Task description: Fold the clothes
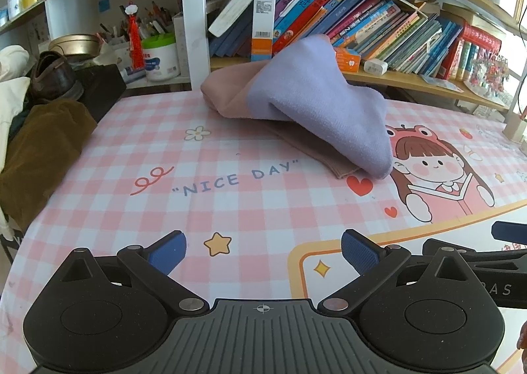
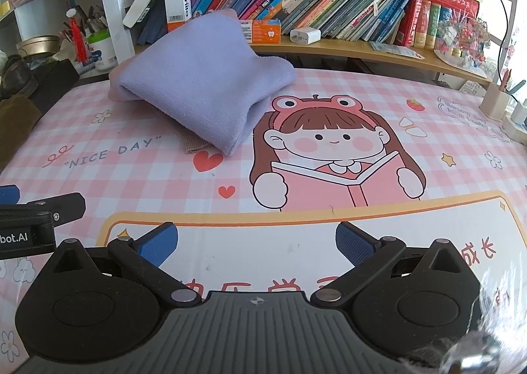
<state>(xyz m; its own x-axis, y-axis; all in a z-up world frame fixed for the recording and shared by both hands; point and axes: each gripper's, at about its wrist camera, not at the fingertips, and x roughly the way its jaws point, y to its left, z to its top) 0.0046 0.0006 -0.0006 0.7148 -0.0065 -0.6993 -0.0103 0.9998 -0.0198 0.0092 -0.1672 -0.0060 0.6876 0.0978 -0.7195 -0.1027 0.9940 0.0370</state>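
Folded already, the lavender garment [image 2: 201, 84] lies on a pink garment [image 1: 230, 94] atop the checked desk mat [image 1: 197, 209], just beyond its "NICE DAY" lettering [image 1: 237, 179] and beside the cartoon girl [image 2: 332, 150]. Nearer than the lettering, the left gripper [image 1: 263, 253] and right gripper [image 2: 257, 242] hover side by side, jaws spread, holding nothing.

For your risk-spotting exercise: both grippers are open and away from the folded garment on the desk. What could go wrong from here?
1. The lilac and pink garment sits puffed and uneven, so its top layer may spring open.
2. It lies near the desk mat's far edge, by the orange box on the low shelf; a push could knock that over.
3. The left gripper and right gripper are close together and might collide.
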